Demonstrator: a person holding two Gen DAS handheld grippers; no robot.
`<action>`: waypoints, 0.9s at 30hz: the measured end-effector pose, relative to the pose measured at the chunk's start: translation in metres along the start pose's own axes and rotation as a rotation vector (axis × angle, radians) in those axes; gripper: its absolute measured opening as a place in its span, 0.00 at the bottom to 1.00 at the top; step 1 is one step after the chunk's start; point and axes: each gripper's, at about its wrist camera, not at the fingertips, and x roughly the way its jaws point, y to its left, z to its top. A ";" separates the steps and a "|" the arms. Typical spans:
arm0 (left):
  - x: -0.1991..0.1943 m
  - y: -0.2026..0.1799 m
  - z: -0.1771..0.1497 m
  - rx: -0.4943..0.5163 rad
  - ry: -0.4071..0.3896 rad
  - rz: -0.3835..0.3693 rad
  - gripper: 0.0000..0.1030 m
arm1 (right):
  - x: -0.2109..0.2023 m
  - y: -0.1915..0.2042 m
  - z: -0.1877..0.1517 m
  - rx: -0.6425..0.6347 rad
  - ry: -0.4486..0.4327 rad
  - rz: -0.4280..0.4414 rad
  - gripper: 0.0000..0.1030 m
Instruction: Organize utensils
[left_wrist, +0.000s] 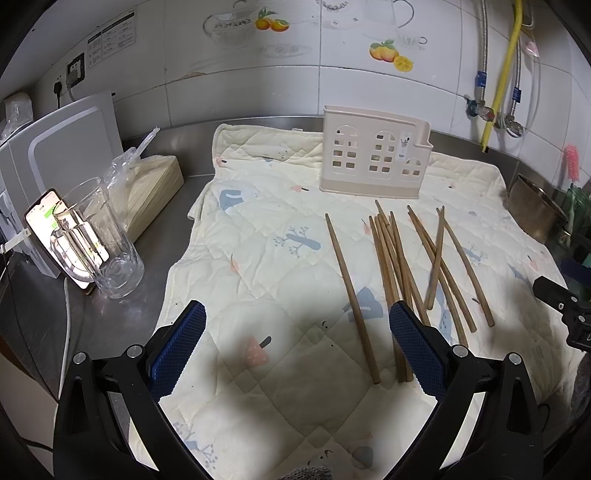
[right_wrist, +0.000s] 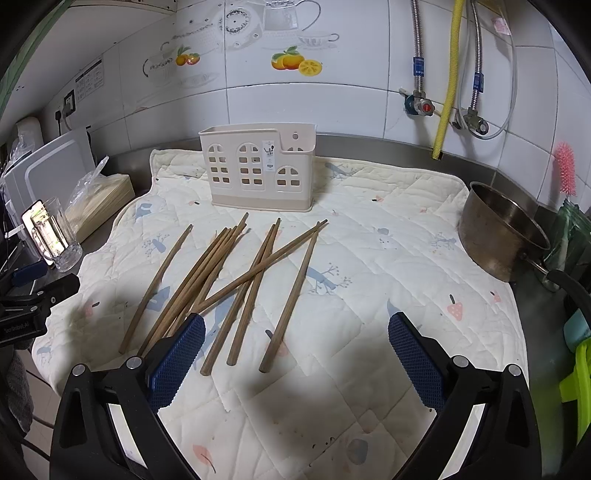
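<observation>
Left gripper (left_wrist: 297, 350) and right gripper (right_wrist: 295, 354), both spread wide and empty, hover above a quilted mat (right_wrist: 388, 258). Wooden chopsticks (right_wrist: 236, 280) lie loosely crossed on the mat, near a cream utensil holder (right_wrist: 258, 173) standing upright behind them.
</observation>
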 end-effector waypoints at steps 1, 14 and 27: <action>0.000 0.000 0.000 0.002 0.000 0.000 0.95 | 0.001 0.003 0.000 0.002 0.001 0.000 0.93; 0.003 -0.003 0.001 0.004 0.000 0.000 0.95 | 0.002 -0.008 0.001 0.004 0.004 0.007 0.94; 0.003 -0.003 0.001 0.006 -0.001 -0.001 0.95 | 0.004 -0.005 0.002 0.001 0.012 0.003 0.94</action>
